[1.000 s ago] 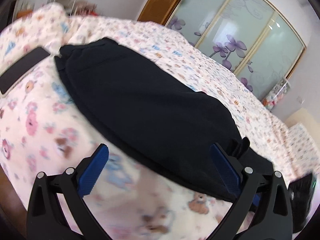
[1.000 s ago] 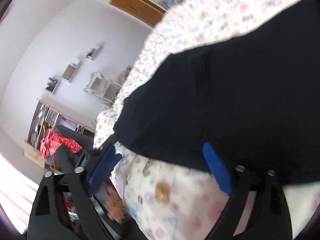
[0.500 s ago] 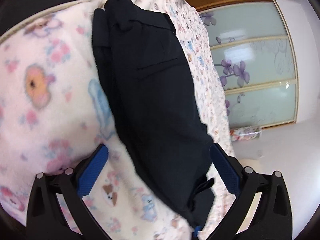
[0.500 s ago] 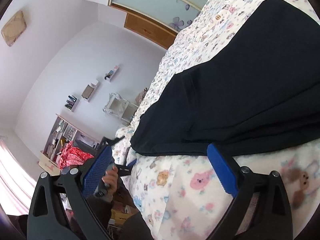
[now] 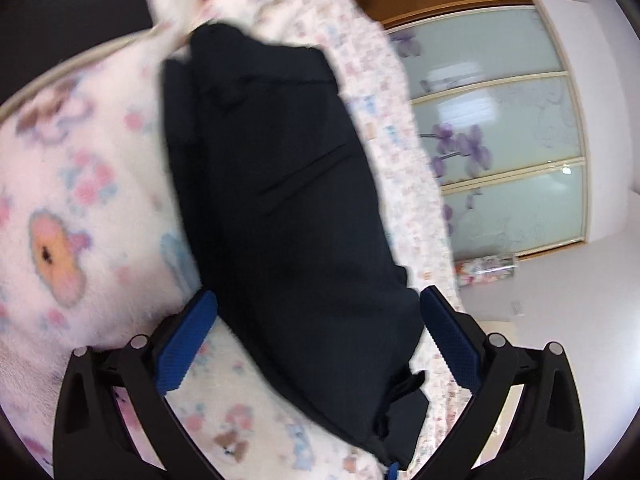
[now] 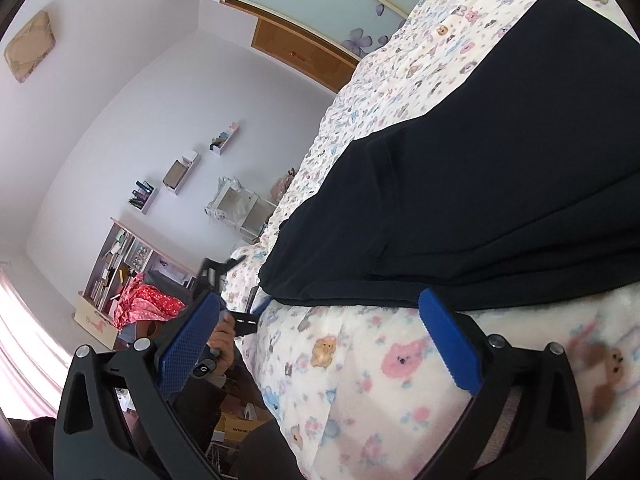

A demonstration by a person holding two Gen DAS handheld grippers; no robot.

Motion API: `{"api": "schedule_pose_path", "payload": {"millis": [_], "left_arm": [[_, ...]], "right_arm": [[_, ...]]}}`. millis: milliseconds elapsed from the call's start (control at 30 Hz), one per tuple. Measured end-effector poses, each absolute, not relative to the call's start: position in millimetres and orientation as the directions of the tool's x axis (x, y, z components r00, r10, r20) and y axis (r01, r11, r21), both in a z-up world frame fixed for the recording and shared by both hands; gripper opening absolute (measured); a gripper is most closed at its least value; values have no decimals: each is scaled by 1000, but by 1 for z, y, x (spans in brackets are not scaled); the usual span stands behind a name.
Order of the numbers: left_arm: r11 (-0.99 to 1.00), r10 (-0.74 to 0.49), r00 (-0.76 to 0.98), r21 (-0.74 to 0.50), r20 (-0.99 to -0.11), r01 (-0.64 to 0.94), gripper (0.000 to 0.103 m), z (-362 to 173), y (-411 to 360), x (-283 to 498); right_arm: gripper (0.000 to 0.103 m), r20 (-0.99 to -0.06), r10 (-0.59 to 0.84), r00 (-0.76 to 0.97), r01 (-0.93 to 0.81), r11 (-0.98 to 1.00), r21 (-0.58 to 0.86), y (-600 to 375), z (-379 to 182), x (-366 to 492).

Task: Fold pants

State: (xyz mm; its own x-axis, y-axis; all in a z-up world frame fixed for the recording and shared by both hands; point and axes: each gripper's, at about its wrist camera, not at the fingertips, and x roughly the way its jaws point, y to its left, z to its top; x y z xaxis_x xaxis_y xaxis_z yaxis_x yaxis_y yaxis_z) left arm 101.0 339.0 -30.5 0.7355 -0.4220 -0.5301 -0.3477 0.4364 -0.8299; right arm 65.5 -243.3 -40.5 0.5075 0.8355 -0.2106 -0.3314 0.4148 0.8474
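Note:
The black pants (image 5: 288,208) lie folded in layers on a bed with a cartoon-animal blanket (image 5: 68,208). In the left wrist view my left gripper (image 5: 318,336) is open, its blue pads on either side of one end of the pants, holding nothing. In the right wrist view the pants (image 6: 480,208) show stacked folded edges, and my right gripper (image 6: 320,340) is open and empty, just short of their near edge. The left gripper (image 6: 228,296) and the hand holding it appear there past the bed's edge.
A dark flat object (image 5: 72,28) lies on the bed at the top left. Sliding glass wardrobe doors (image 5: 500,136) with purple flowers stand beyond the bed. Wall shelves (image 6: 180,176), a bookcase (image 6: 116,264) and red fabric (image 6: 148,304) fill the room beside the bed.
Both grippers swung their views around the pants and stayed open. The left gripper came closer along the length of the pants; the right gripper drew back from the folded edge.

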Motion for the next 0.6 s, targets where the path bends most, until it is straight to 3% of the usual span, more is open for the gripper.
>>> {"api": "schedule_pose_path", "payload": {"millis": [233, 433, 533, 600], "left_arm": [[417, -422, 734, -833, -533, -365, 101, -33, 340, 109], [456, -473, 786, -874, -397, -167, 101, -8, 336, 122], [482, -454, 760, -846, -465, -229, 97, -20, 335, 131], [451, -449, 756, -851, -476, -268, 87, -33, 340, 133]], "right_arm": [[102, -215, 836, 505, -335, 419, 844, -243, -40, 65], [102, -217, 836, 503, -337, 421, 842, -243, -40, 65], [102, -226, 835, 501, -338, 429, 838, -241, -39, 65], [102, -228, 835, 500, -341, 432, 835, -241, -39, 65]]}}
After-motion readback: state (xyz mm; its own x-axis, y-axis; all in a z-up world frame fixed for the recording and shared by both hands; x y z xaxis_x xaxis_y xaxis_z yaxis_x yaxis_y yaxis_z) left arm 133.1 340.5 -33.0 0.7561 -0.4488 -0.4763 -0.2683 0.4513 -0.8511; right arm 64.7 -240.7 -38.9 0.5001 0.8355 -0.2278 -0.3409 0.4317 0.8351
